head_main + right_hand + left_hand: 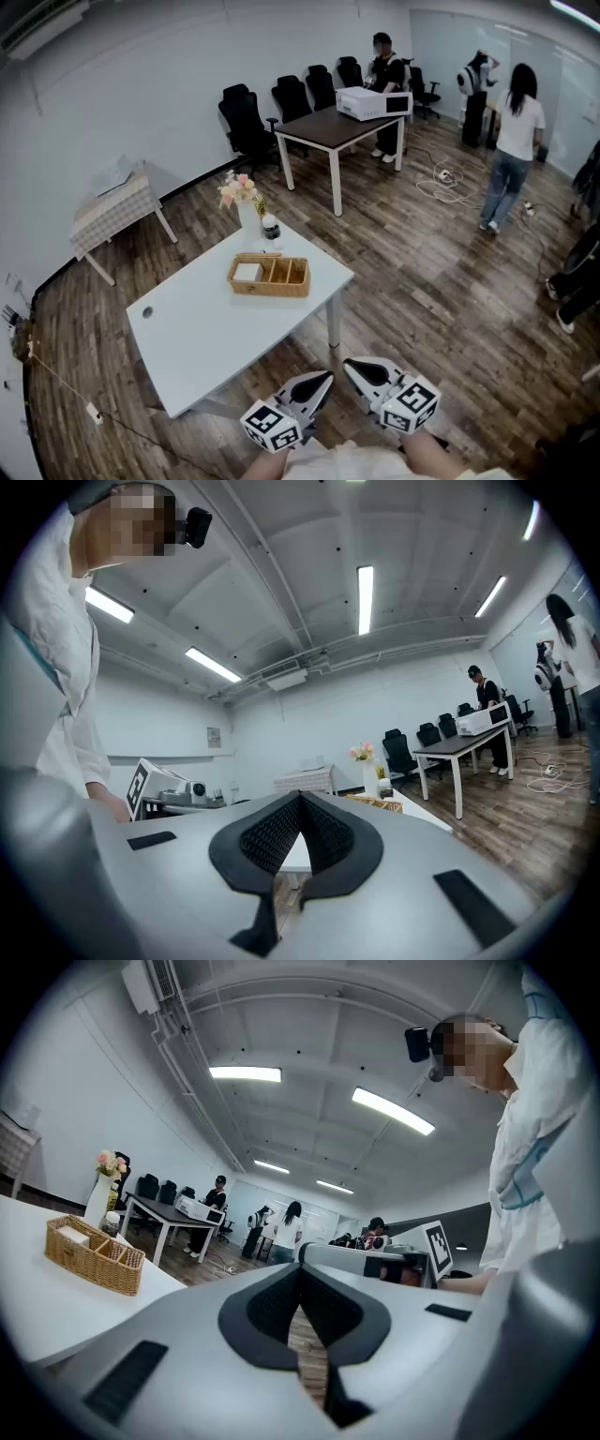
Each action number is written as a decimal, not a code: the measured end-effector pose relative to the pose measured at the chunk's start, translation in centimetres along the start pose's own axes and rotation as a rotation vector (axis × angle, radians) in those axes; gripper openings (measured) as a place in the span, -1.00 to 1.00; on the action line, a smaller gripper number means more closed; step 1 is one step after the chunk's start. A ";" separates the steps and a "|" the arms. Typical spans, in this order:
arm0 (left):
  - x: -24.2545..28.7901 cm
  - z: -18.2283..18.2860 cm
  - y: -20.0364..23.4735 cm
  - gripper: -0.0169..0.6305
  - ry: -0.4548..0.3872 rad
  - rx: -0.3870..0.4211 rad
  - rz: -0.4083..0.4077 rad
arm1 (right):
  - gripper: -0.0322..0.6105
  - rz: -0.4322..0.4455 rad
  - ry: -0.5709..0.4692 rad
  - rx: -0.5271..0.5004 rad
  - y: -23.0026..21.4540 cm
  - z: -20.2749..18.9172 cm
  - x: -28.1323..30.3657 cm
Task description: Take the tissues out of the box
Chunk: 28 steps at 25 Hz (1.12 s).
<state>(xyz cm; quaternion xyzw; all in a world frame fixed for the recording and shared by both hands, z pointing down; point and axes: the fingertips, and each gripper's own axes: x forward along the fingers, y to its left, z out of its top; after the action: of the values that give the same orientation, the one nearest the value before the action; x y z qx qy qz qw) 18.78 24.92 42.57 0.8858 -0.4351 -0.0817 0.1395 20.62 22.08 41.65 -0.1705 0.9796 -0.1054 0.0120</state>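
A wicker box [269,276] with several compartments stands on the white table [206,328]. White tissues [247,272] lie in its left compartment. Both grippers hang low in front of me, off the table's near right corner and well apart from the box. My left gripper [323,380] is shut with nothing in it, and my right gripper [352,367] beside it is shut and empty too. In the left gripper view the closed tips [300,1269] point past the box [94,1255], which sits far left. The right gripper view shows closed tips [300,797] with the box [375,803] small behind them.
A white vase of flowers [246,202] and a small dark jar [271,226] stand behind the box. A dark table [328,127] with a white appliance [373,102], office chairs, a small cloth-covered table [112,211], floor cables [445,183] and several people are farther off.
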 end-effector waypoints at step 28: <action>-0.3 1.0 6.9 -0.95 0.003 -0.043 0.026 | -0.80 0.014 0.033 0.013 -2.0 -0.7 6.7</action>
<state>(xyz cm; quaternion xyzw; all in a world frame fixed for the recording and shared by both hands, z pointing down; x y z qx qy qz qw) 13.18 21.01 43.78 0.8769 -0.4447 -0.0876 0.1601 14.92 18.14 42.80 -0.1619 0.9801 -0.1145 -0.0023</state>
